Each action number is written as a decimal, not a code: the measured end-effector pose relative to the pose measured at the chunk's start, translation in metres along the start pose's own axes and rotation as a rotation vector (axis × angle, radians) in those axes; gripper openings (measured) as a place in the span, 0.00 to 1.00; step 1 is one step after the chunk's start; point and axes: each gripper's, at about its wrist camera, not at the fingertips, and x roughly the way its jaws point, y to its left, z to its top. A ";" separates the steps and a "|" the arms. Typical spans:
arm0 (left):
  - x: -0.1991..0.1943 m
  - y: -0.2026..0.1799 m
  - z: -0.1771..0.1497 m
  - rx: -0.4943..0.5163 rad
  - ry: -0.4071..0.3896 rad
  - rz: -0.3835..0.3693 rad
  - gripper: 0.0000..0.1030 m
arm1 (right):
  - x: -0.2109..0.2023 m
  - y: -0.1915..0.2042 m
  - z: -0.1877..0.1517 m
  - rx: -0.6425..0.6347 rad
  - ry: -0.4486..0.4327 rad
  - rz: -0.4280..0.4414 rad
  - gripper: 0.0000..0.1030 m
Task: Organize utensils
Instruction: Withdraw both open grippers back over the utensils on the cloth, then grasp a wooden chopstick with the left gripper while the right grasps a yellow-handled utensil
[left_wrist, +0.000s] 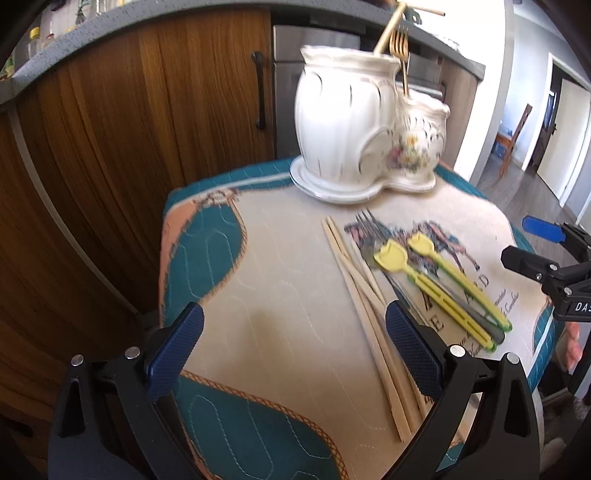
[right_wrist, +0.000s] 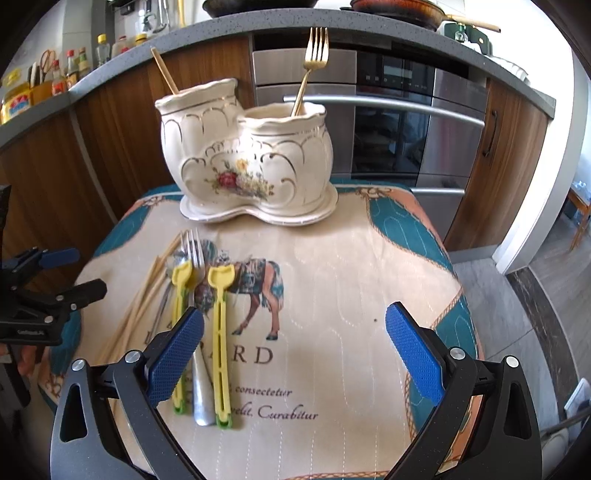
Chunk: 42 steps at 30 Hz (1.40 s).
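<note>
A small table is covered by a quilted cloth (right_wrist: 332, 280) in cream, teal and peach, printed with a horse and lines of dark script. At its far edge stands a cream ceramic utensil holder (right_wrist: 247, 155) made of two joined ribbed jars on one shared saucer base, trimmed in gold and painted with a spray of red and yellow flowers. From the taller jar a gold-coloured handle (right_wrist: 164, 70) is seen leaning out; in the lower jar a gold fork (right_wrist: 312, 62) stands with tines up.

Loose utensils are laid together on the cloth in front of the holder. A bundle of pale wooden chopsticks (left_wrist: 364, 295) is fanned at a slant. Just beside them a silver metal fork (right_wrist: 197, 321) lies with tines toward the holder, flanked by two yellow plastic utensils with spade-shaped heads, slotted handles and green tips (right_wrist: 219, 339). A dark grey handle (left_wrist: 476, 317) is partly hidden among them.

The left gripper (left_wrist: 295, 354) is held above bare cloth with blue textured pads spread wide, nothing between them; its right pad overlaps the chopsticks in view. The right gripper (right_wrist: 295, 354) is likewise spread and empty, its left pad (right_wrist: 175, 354) seen over the yellow utensils' handles; contact cannot be told
</note>
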 end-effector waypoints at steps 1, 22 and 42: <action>0.002 -0.002 0.000 0.005 0.012 -0.001 0.91 | 0.000 -0.001 -0.001 0.002 0.001 0.000 0.95; 0.025 -0.023 0.002 0.054 0.118 0.018 0.62 | 0.004 -0.003 -0.006 0.004 0.003 0.018 0.95; 0.051 -0.023 0.037 0.064 0.174 0.002 0.27 | 0.030 0.013 0.004 -0.056 0.092 0.050 0.88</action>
